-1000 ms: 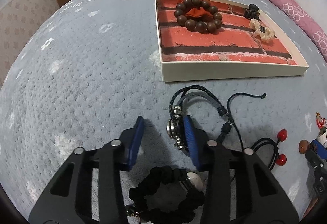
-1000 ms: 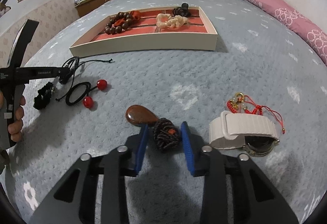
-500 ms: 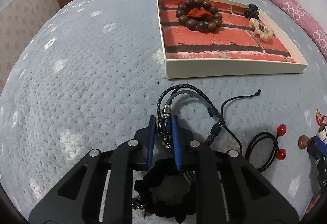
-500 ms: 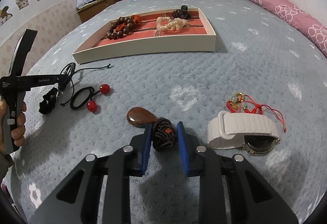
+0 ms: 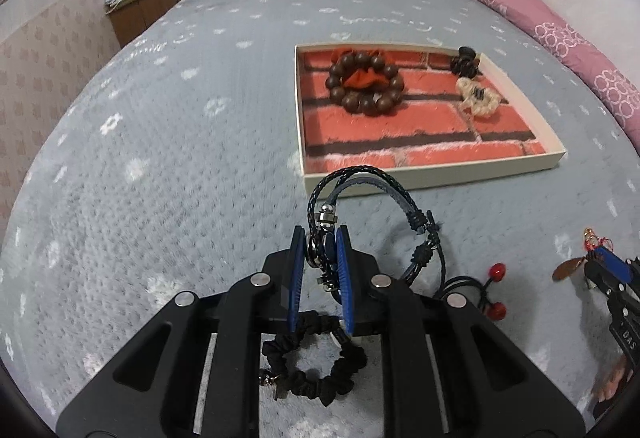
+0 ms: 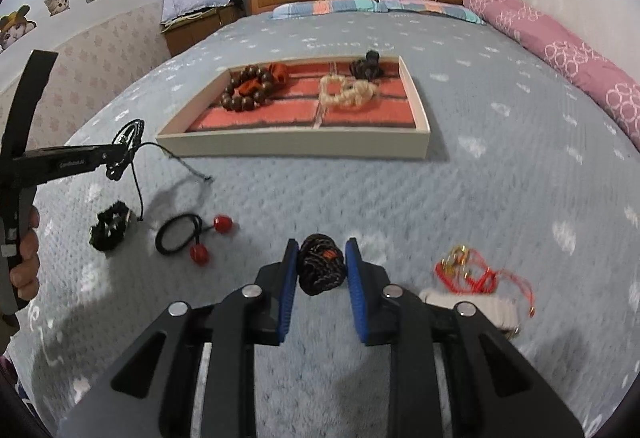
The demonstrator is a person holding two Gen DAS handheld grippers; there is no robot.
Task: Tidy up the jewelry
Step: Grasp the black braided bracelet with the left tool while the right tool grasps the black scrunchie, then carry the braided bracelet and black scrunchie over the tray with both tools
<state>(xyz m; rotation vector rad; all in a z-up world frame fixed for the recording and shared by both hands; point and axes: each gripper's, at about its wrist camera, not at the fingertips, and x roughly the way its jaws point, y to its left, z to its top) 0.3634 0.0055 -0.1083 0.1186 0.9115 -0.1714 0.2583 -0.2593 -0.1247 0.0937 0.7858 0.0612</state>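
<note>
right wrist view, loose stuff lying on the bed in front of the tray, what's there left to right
black scrunchie → black hair tie with red beads → dark woven piece in the right gripper → red cord bracelet, with a white band just below it.

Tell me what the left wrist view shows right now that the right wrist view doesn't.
Only the left wrist view shows the metal beads on the braided bracelet clamped in the left gripper, and a brown oval pendant by the right gripper's tip.

Only the right wrist view shows the dark woven knot clamped in the right gripper, a red cord bracelet, a white strap and the hand holding the left tool.

Both show the tray with its wooden bead bracelet, the red-ball hair tie and the black scrunchie.
</note>
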